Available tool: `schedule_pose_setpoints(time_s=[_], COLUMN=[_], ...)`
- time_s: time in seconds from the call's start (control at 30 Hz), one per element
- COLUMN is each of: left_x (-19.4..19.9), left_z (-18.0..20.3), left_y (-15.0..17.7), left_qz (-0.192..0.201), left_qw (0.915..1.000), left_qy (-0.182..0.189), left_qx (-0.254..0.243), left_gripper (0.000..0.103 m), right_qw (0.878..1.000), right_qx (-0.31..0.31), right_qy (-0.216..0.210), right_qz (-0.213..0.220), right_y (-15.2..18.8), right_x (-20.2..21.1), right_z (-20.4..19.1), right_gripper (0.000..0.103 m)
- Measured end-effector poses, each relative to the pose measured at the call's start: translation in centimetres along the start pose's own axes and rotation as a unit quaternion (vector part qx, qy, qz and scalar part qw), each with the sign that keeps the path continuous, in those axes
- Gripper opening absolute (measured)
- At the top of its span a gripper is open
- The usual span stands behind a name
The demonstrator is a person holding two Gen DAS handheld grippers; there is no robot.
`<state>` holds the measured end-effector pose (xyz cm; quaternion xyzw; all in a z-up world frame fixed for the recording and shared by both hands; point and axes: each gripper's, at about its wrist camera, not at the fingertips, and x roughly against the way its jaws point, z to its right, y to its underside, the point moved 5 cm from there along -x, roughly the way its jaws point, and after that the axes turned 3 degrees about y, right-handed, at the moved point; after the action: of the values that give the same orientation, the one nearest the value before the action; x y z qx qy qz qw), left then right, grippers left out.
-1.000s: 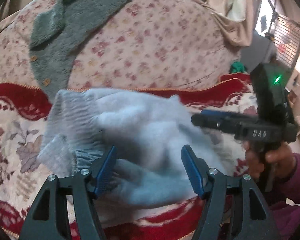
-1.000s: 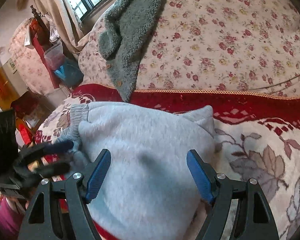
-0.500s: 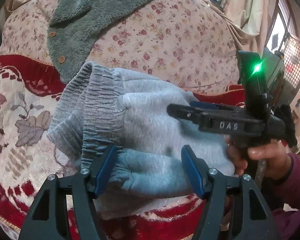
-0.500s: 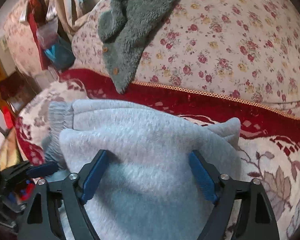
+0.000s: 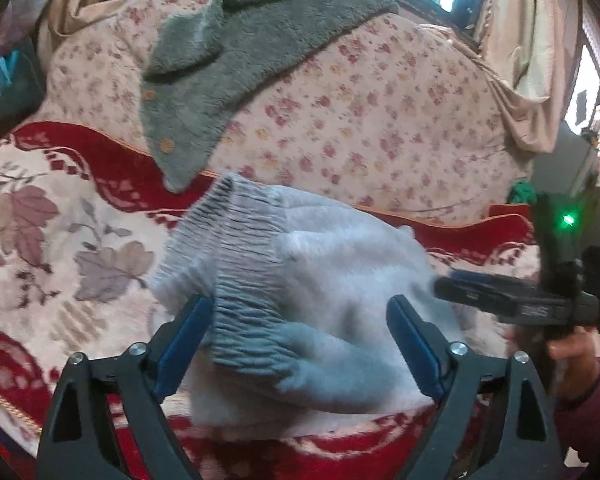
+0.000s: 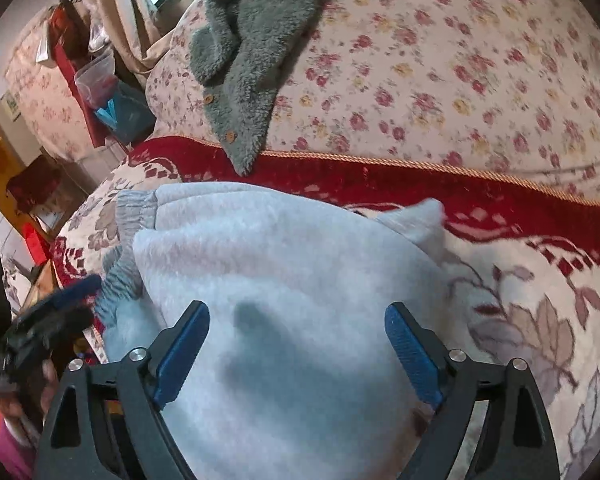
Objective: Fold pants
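Light grey fleece pants [image 5: 340,280] lie in a folded bundle on a red and cream blanket [image 5: 40,232], the ribbed waistband [image 5: 244,272] toward the left. My left gripper [image 5: 296,344] is open, hovering just over the bundle's near left edge, holding nothing. My right gripper [image 6: 296,344] is open over the bundle's right part [image 6: 284,288], holding nothing. The right gripper also shows at the right of the left wrist view [image 5: 516,304]. The left gripper shows blurred at the lower left of the right wrist view [image 6: 56,312].
A floral quilt [image 5: 360,120] rises behind the pants with a grey-green fuzzy cardigan [image 5: 220,64] draped over it. Beside the bed at left stand a red shelf [image 6: 72,68], a plastic tub [image 6: 96,76] and a blue bag [image 6: 124,112]. Curtains [image 5: 540,40] and a window are behind.
The right gripper has drawn back to the right off the bundle's top. The left gripper's view has shifted, with the pants now more to the right. Both stay open.
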<state>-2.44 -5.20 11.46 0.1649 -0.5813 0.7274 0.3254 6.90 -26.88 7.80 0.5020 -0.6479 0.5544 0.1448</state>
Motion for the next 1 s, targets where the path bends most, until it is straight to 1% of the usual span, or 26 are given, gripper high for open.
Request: schedule_pose_setpoints(time_s=[0.13, 0.23, 0.33, 0.4, 0.47, 0.53, 0.6, 0.7, 0.73, 0.77, 0.9, 0.97, 1.0], left_x=[0.1, -0.1, -0.6, -1.4, -2.1, -3.0, -3.8, -4.4, -4.7, -5.0, -6.7, -7.7, -8.0], left_z=[-1.0, -2.1, -3.4, -4.5, -5.5, -6.4, -6.9, -7.2, -7.1, -7.1, -6.2, -5.5, -5.4], left_y=[-0.1, -0.1, 0.2, 0.4, 0.8, 1.4, 2.1, 2.8, 2.9, 3.1, 3.9, 4.4, 4.5], left_qz=[-0.004, -0.012, -0.016, -0.027, -0.034, -0.043, -0.053, -0.053, -0.055, -0.059, -0.082, -0.099, -0.102], left_qw=[0.9999, 0.9995, 0.9975, 0.9937, 0.9906, 0.9883, 0.9862, 0.9803, 0.9791, 0.9792, 0.9833, 0.9858, 0.9862], left_qy=[-0.010, -0.003, 0.027, 0.056, 0.067, 0.076, 0.084, 0.119, 0.127, 0.126, 0.111, 0.099, 0.099], left_qx=[0.013, 0.029, 0.063, 0.093, 0.114, 0.125, 0.132, 0.148, 0.150, 0.148, 0.119, 0.092, 0.086], left_gripper=[0.092, 0.093, 0.093, 0.094, 0.094, 0.095, 0.095, 0.095, 0.096, 0.100, 0.103, 0.103, 0.103], right_qw=[0.999, 0.997, 0.991, 0.986, 0.980, 0.976, 0.976, 0.973, 0.970, 0.968, 0.953, 0.953, 0.953], right_qx=[-0.028, -0.056, -0.091, -0.116, -0.130, -0.130, -0.122, -0.114, -0.117, -0.122, -0.154, -0.152, -0.149], right_qy=[-0.029, -0.052, -0.088, -0.116, -0.146, -0.166, -0.169, -0.186, -0.197, -0.206, -0.242, -0.245, -0.245], right_qz=[-0.013, -0.022, -0.033, -0.042, -0.047, -0.057, -0.065, -0.076, -0.078, -0.080, -0.095, -0.093, -0.095], right_y=[1.4, 2.5, 3.3, 3.7, 4.0, 4.3, 4.5, 4.9, 5.0, 5.0, 5.2, 5.2, 5.1], right_x=[1.1, 1.2, 0.7, 0.1, -0.5, -1.2, -2.1, -3.5, -3.9, -4.4, -6.3, -6.6, -6.7], right_z=[2.2, 4.2, 5.9, 6.6, 6.8, 6.5, 6.3, 5.7, 5.5, 5.5, 5.1, 4.8, 4.7], right_gripper=[0.099, 0.102, 0.103, 0.103, 0.103, 0.103, 0.103, 0.103, 0.103, 0.103, 0.103, 0.103, 0.103])
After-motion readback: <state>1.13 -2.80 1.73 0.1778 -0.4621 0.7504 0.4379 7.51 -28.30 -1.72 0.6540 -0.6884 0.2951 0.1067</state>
